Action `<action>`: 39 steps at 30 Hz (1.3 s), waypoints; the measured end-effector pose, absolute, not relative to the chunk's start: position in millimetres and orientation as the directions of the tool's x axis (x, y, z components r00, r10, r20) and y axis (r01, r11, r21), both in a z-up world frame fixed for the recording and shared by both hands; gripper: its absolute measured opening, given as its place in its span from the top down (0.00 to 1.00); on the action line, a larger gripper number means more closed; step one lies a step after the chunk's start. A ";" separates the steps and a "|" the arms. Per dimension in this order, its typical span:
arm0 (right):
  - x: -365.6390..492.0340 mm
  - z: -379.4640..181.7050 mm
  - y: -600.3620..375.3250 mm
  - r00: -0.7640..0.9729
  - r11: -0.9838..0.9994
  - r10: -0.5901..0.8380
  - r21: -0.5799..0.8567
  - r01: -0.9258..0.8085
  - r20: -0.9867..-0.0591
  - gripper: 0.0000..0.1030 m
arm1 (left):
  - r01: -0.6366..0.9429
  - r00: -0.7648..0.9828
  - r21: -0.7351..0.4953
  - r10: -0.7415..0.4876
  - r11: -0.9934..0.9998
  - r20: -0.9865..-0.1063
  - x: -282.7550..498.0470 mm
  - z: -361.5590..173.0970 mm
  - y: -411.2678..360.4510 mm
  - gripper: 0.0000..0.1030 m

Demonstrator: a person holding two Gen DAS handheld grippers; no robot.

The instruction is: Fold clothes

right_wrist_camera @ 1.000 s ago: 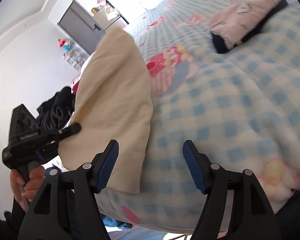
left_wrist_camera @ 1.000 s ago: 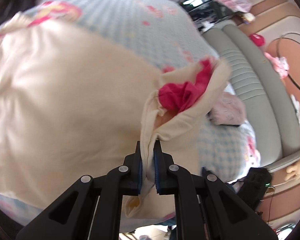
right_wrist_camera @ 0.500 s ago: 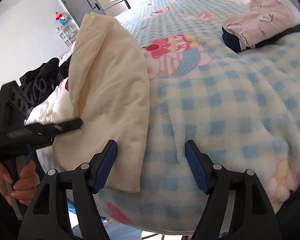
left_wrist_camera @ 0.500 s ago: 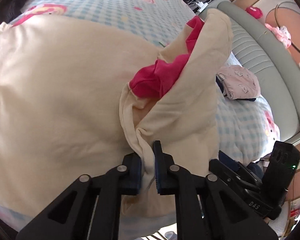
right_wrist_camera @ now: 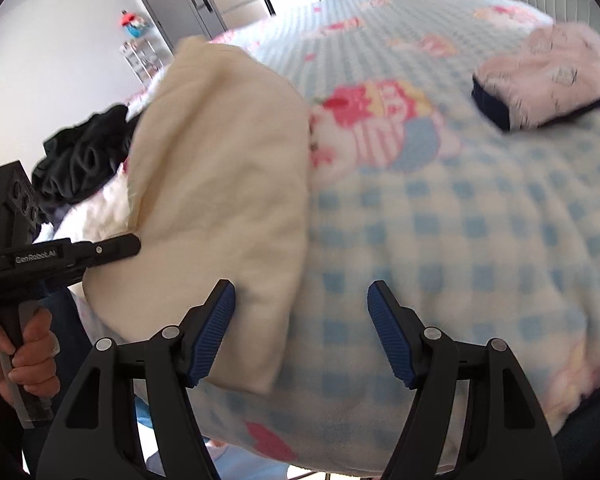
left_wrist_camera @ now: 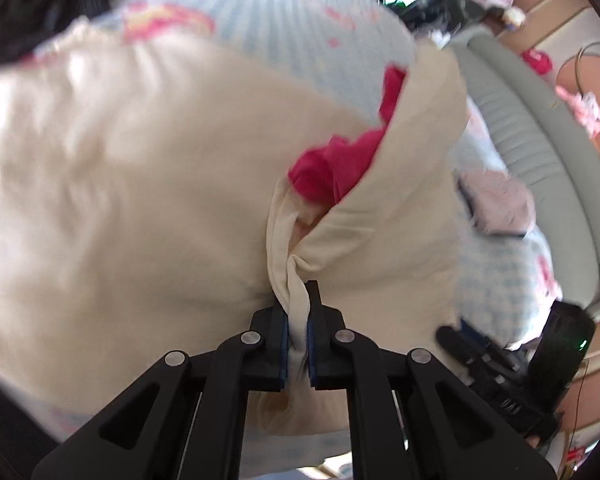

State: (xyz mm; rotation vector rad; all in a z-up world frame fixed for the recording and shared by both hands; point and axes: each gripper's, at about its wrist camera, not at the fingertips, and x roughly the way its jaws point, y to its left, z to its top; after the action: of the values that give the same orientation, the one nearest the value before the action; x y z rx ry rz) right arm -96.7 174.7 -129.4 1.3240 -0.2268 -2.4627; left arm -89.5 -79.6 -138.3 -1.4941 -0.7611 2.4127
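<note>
Left gripper [left_wrist_camera: 298,330] jaws pinch the cream cotton garment [left_wrist_camera: 148,184] – pink cloth [left_wrist_camera: 336,168] bunched inside its fold; right gripper [right_wrist_camera: 300,328] jaws gape empty beside it.

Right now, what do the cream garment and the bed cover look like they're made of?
Cream garment: looks like thin, soft matte knit, probably cotton; it twists and bunches where the left gripper pinches it. Bed cover: looks like thick fuzzy fleece in blue-and-white checks, though blur leaves the pile unclear.
</note>
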 end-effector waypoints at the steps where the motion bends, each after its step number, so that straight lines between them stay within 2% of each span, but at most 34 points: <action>1: -97.1 -133.2 173.8 -0.505 -0.933 -0.358 0.288 0.214 -0.786 0.31 | 0.097 -0.466 -0.534 0.435 -0.840 -0.770 -90.4 -138.0 -81.1 0.90; 3: -96.7 -135.8 172.6 -0.505 -0.938 -0.345 0.271 0.217 -0.791 0.31 | 0.099 -0.464 -0.549 0.449 -0.830 -0.763 -91.9 -136.5 -83.6 0.90; 6: -95.7 -132.4 174.3 -0.511 -0.938 -0.345 0.274 0.211 -0.787 0.31 | 0.038 -0.504 -0.469 0.388 -0.882 -0.772 -88.4 -113.0 -73.2 0.89; 9: -97.7 -124.2 176.4 -0.512 -0.935 -0.354 0.282 0.215 -0.782 0.31 | -0.046 -0.532 -0.354 0.322 -0.934 -0.783 -87.8 -87.9 -51.9 0.83; 11: -100.4 -111.2 176.8 -0.528 -0.936 -0.351 0.264 0.235 -0.773 0.32 | -0.084 -0.561 -0.261 0.262 -0.962 -0.785 -90.1 -68.7 -40.1 0.67; 12: -105.6 -102.6 180.3 -0.541 -0.936 -0.348 0.259 0.236 -0.766 0.32 | -0.085 -0.578 -0.236 0.241 -0.968 -0.780 -92.9 -60.1 -36.5 0.53; 13: -111.7 -94.2 184.6 -0.551 -0.937 -0.348 0.260 0.234 -0.758 0.32 | -0.084 -0.589 -0.229 0.233 -0.970 -0.774 -95.9 -52.1 -40.1 0.48; 17: -138.7 -72.0 199.4 -0.577 -0.938 -0.346 0.274 0.211 -0.740 0.32 | -0.074 -0.589 -0.279 0.268 -0.957 -0.763 -112.5 -35.3 -56.7 0.48; 23: -180.0 -75.1 197.7 -0.544 -0.923 -0.384 0.317 0.218 -0.746 0.32 | -0.266 -0.566 -0.268 0.375 -0.926 -0.734 -133.9 -43.2 -16.0 0.47; 25: -189.0 -76.6 194.7 -0.537 -0.913 -0.408 0.341 0.224 -0.739 0.32 | -0.327 -0.553 -0.262 0.409 -0.908 -0.726 -141.3 -46.1 -2.4 0.41; 27: -192.5 -78.7 189.0 -0.534 -0.908 -0.419 0.348 0.233 -0.735 0.32 | -0.360 -0.542 -0.263 0.430 -0.895 -0.722 -154.0 -53.9 10.8 0.40; 30: -197.5 -87.8 178.6 -0.515 -0.909 -0.416 0.340 0.240 -0.750 0.32 | -0.329 -0.548 -0.194 0.354 -0.924 -0.758 -170.5 -65.3 17.9 0.40; 34: -202.2 -102.9 175.7 -0.496 -0.923 -0.384 0.317 0.218 -0.778 0.32 | -0.206 -0.573 -0.125 0.223 -0.971 -0.789 -184.8 -75.0 -3.3 0.40; 39: -204.4 -109.3 185.2 -0.491 -0.925 -0.379 0.330 0.187 -0.784 0.31 | -0.017 -0.612 -0.141 0.122 -0.990 -0.782 -188.9 -72.5 -52.6 0.40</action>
State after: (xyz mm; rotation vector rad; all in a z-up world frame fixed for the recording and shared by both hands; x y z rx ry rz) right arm -204.4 185.2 -109.3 1.3576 -0.2866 -2.4433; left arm -188.9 -52.6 -72.5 -1.3458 -0.1832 2.7467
